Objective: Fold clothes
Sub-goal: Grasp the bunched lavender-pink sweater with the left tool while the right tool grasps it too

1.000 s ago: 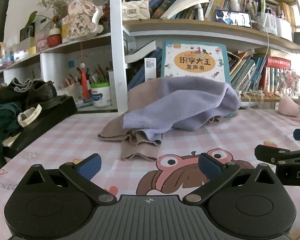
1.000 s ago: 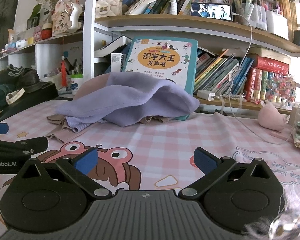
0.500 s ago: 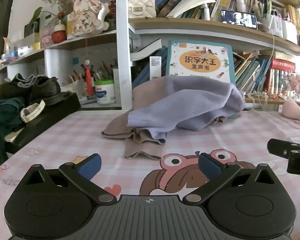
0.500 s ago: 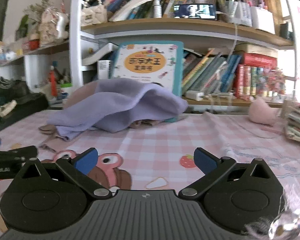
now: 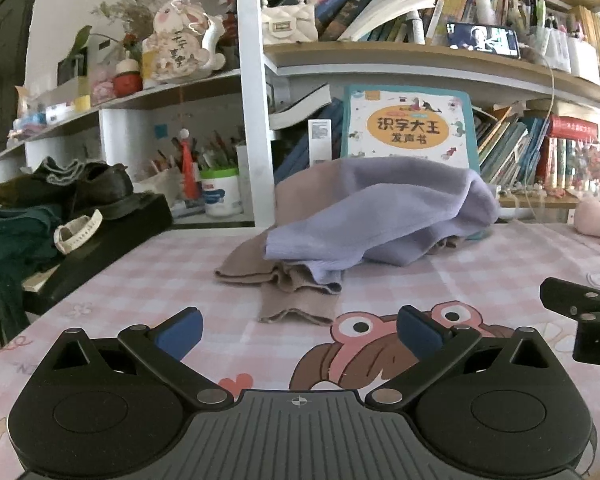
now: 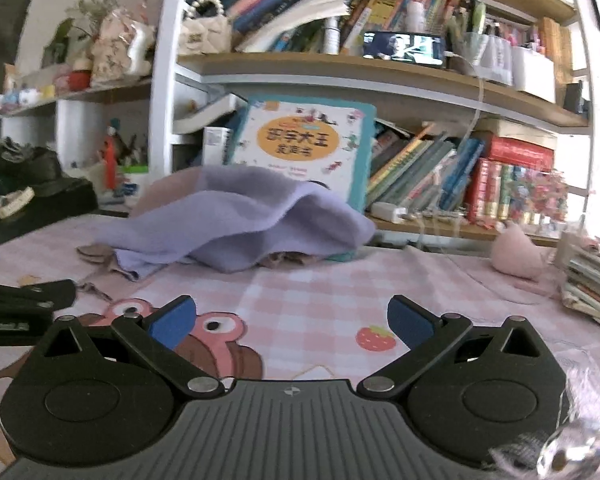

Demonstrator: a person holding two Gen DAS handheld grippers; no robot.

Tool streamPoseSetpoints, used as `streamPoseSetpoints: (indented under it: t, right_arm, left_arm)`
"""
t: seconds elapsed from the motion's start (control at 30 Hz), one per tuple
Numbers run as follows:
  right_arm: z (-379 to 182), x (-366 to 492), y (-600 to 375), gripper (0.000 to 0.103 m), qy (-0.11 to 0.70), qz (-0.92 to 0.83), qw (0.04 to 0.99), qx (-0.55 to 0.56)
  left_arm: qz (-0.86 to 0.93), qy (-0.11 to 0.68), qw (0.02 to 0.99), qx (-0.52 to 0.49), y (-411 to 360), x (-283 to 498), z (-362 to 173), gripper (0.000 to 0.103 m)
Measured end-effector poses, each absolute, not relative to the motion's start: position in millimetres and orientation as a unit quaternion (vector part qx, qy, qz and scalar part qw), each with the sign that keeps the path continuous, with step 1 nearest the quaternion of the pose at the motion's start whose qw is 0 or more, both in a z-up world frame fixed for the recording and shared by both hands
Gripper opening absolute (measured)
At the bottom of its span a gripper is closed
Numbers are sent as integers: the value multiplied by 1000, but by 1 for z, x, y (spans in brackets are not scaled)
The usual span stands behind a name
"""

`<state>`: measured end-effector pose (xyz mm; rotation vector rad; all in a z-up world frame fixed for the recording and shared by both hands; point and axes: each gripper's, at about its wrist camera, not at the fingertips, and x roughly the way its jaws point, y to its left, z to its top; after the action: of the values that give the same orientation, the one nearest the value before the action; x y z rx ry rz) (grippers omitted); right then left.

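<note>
Clothes sit closer in the left wrist view than a second ago, and the right wrist view has swung right, its picture blurring. Left hand-held gripper [image 5: 298, 326] is spread wide, blue pads empty, hovering over the pink checked tabletop [image 5: 480, 264]. Right hand-held gripper [image 6: 292, 318] is equally wide, gripping nothing. Soft lilac garment [image 5: 380, 216] drapes in a hump over a ribbed beige knit [image 5: 296, 300], heaped toward the tabletop's far edge, against the upright picture book [image 5: 408, 128].
</note>
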<state>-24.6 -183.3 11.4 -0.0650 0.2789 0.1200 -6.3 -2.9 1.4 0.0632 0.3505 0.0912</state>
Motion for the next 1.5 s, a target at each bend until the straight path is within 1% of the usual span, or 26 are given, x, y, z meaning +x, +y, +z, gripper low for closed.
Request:
streamPoseSetpoints:
  t: [0.2,0.4,0.6,0.7,0.8,0.9,0.93,1.03,1.1,1.13,1.17,1.23,1.3,1.33,1.4,1.43,1.47,1.5]
  right_arm:
    - [12,-20,-181,103,158,118,980,-28]
    - [12,-11,-208,103,164,163,971,61]
    - [14,21,-229,103,204,186,953,125]
    - [12,41,-245,103,231,167,941,184]
    - [7,59,-267,102,252,184,910,272]
    - [1,71,-284,101,246,204,883,343]
    - [-1,73,-288,99,238,212,877,360]
    - [-3,74,-296,87,223,224,866,388]
    - [-5,73,-299,84,209,226,864,398]
    - [-7,73,-300,80,206,224,863,403]
    - [-11,75,-301,72,206,224,861,408]
    - [-19,78,-301,64,218,224,853,418]
    - [-28,82,-300,64,238,213,846,426]
    - [-32,84,-300,64,246,210,842,431]
    - [-35,85,-302,66,250,211,835,442]
    - [-35,85,-303,73,249,213,833,447]
    - [-34,84,-304,80,244,214,830,452]
    - [-33,83,-306,81,240,215,828,458]
  left_arm:
    - [15,169,985,43,-7,-8,2,103]
    - [-32,178,982,59,-12,5,8,103]
    - [-43,185,971,146,-33,39,22,103]
    - [-45,193,963,183,-46,58,18,103]
    - [-58,198,957,206,-57,74,11,103]
    - [-67,199,949,235,-70,90,5,103]
    - [-70,200,947,242,-75,96,3,103]
    - [-68,197,940,269,-87,111,-3,103]
    - [-67,196,935,288,-94,119,-7,103]
    - [-67,195,932,297,-97,123,-8,103]
    - [-67,193,930,307,-100,128,-9,103]
    - [-61,185,925,326,-104,137,-11,103]
    - [-54,177,921,343,-108,146,-13,103]
    - [-49,174,919,351,-109,152,-14,101]
    - [-35,167,915,365,-110,161,-17,93]
    - [-27,164,915,368,-109,165,-19,77]
    - [-22,164,915,368,-107,169,-20,58]
    - [-17,164,915,369,-104,172,-21,51]
